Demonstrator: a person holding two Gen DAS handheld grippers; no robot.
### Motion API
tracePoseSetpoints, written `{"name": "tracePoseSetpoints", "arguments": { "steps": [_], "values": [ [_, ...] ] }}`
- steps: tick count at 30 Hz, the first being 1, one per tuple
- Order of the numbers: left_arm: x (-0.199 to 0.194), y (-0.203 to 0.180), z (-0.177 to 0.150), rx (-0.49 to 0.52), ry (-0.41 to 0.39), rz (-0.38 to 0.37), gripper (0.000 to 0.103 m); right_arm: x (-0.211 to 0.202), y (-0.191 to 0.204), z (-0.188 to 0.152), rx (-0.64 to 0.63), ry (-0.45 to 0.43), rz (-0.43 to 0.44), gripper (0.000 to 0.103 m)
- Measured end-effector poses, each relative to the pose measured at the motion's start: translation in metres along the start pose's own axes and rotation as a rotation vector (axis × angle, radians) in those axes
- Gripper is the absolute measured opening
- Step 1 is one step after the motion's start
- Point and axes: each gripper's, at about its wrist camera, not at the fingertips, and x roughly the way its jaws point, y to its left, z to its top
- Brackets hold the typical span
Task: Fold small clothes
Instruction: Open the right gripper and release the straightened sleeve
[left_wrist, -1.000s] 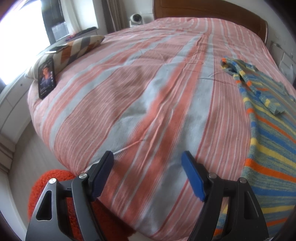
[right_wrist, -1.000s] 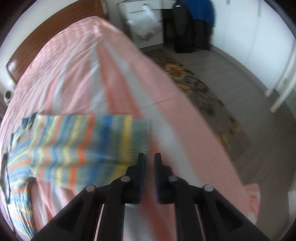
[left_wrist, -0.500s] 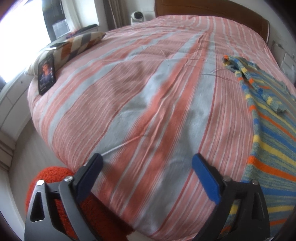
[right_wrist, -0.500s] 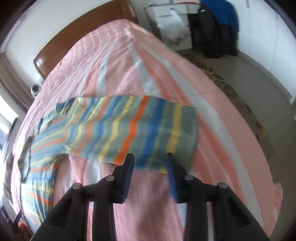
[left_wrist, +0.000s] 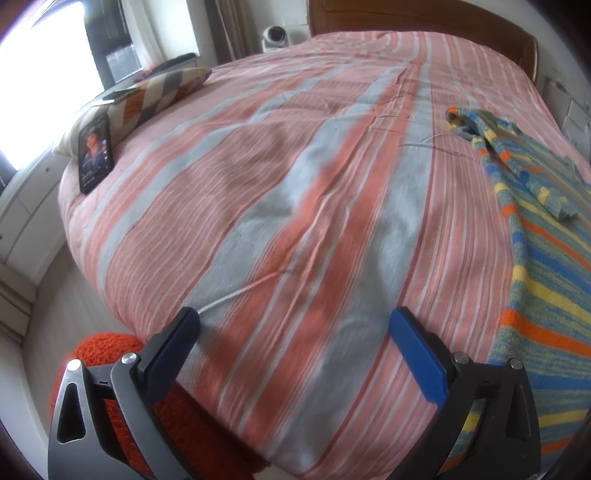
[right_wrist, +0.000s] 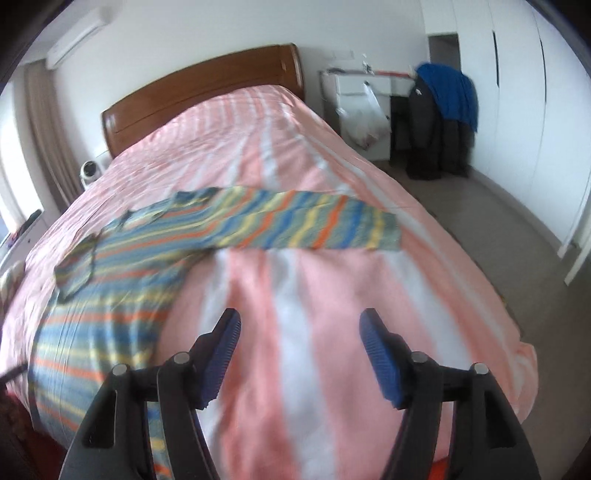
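Observation:
A small knitted sweater (right_wrist: 155, 251) striped blue, yellow and orange lies flat on the pink-and-grey striped bed (right_wrist: 314, 166), one sleeve (right_wrist: 325, 229) stretched out to the right. In the left wrist view the sweater (left_wrist: 546, 288) fills the right edge. My right gripper (right_wrist: 299, 332) hovers over bare bedspread in front of the sleeve, its jaws opening with nothing between them. My left gripper (left_wrist: 295, 325) stands wide open, still opening a little, over the bed's near edge, left of the sweater and holding nothing.
A phone (left_wrist: 95, 152) leans on a striped pillow (left_wrist: 159, 90) at the bed's left edge. A wooden headboard (right_wrist: 199, 92) is behind. An orange rug (left_wrist: 110, 350) lies on the floor below. Dark and blue clothes (right_wrist: 443, 122) hang by white wardrobes.
My right gripper went from shut to open and pulled back from the sleeve cuff, which now lies spread on the bed. My left gripper opened wider without moving.

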Motion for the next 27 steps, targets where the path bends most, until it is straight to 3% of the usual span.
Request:
{"name": "tracePoseSetpoints", "arguments": {
  "steps": [3, 7, 19, 27],
  "values": [
    [-0.001, -0.002, -0.001, 0.017, -0.015, 0.011, 0.103, -0.006, 0.025, -0.019, -0.042, -0.046, 0.015, 0.067],
    [-0.001, -0.001, -0.001, 0.023, -0.019, 0.005, 0.103, -0.004, 0.040, -0.026, -0.112, -0.038, 0.028, 0.067],
    [0.001, 0.001, -0.002, -0.004, 0.016, -0.009, 0.103, -0.002, 0.047, -0.037, -0.146, -0.048, 0.019, 0.068],
    [-0.002, -0.004, -0.007, 0.043, -0.027, 0.012, 0.103, -0.002, 0.048, -0.038, -0.152, -0.038, 0.022, 0.069]
  ]
}}
